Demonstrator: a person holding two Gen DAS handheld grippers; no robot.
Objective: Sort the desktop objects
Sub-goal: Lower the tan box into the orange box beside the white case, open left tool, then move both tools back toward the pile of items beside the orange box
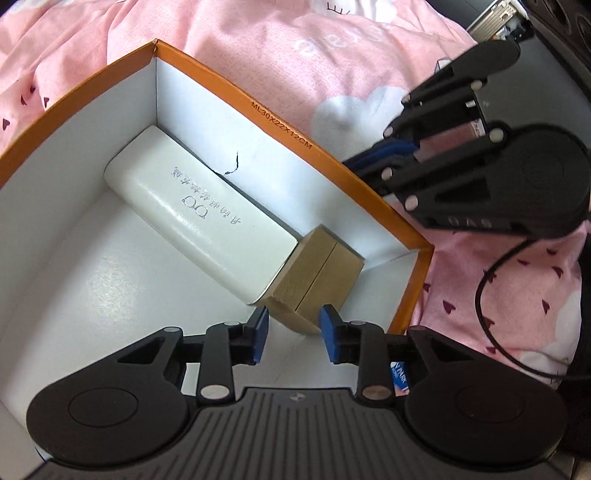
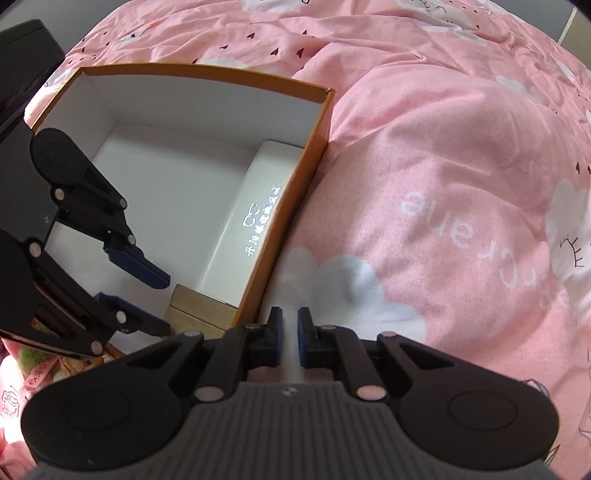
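An orange cardboard box with a white inside lies on a pink bedcover. Inside it a white glasses case lies along the far wall, and a small tan box stands at the case's end in the corner. My left gripper hangs inside the orange box with its blue pads apart, one on each side of the tan box's near corner and not pressing on it. In the right wrist view the left gripper stops just short of the tan box. My right gripper is shut and empty over the bedcover, just outside the orange box's wall.
The pink bedcover, printed with white clouds and hearts, is rumpled all around the box. A black cable loops on it to the right. Dark equipment stands at the far right. Small patterned items lie beside the box's near end.
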